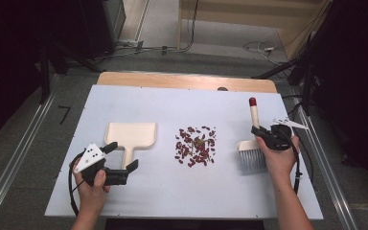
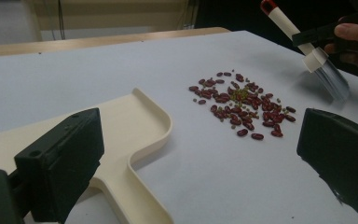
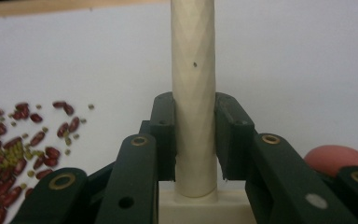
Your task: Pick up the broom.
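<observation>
Lying on the white table (image 1: 172,191), nearest the person, the left gripper (image 1: 122,160) is held with jaws released, straddling the handle of the cream dustpan (image 1: 132,136) without pressing it. Right of the dustpan, a heap of red beans (image 1: 195,146) is spread. Right of the beans, the hand brush (image 1: 251,143) is found, its handle clenched by the right gripper (image 3: 196,140).

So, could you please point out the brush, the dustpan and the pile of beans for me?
brush (image 1: 254,116), high view, on its pale handle above the right gripper.
dustpan (image 1: 130,135), high view, on the flat tray.
pile of beans (image 2: 240,102), left gripper view, at the heap's middle.
</observation>
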The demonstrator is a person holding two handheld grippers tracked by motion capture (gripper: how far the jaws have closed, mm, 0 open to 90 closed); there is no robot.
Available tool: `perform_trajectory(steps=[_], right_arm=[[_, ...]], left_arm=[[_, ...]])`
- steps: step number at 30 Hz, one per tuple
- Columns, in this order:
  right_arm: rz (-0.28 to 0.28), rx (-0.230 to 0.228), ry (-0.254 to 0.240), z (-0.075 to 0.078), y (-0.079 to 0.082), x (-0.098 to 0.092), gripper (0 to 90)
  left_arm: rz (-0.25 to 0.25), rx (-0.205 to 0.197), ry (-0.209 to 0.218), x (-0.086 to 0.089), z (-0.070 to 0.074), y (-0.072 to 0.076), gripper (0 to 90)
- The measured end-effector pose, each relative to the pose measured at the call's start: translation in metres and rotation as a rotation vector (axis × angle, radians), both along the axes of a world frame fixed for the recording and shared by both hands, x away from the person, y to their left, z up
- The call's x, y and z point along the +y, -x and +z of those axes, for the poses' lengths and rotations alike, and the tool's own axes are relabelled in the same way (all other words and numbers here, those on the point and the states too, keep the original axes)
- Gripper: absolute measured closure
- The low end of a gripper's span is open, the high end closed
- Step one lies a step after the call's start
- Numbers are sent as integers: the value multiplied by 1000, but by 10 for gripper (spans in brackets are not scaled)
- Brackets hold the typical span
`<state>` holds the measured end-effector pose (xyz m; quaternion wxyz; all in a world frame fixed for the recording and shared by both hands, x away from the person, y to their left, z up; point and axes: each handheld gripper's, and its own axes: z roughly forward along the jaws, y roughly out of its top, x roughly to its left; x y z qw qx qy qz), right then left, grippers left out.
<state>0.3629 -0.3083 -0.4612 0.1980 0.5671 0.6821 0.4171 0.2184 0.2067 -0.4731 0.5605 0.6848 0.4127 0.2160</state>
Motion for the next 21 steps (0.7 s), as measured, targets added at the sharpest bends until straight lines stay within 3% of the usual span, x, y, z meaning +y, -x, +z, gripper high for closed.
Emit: perform_trajectory(steps=[4, 10, 14, 21], right_arm=[[10, -82, -44, 11, 8, 0, 700], [42, -189, -89, 31, 20, 9, 700], [77, -227, -117, 41, 28, 20, 700], [150, -269, -122, 55, 40, 47, 699]], left_arm=[[-5, 6, 35, -4, 8, -1, 9], [-16, 14, 36, -19, 22, -4, 9], [-44, 18, 30, -32, 30, -8, 10], [-71, 10, 51, -56, 43, -20, 10]])
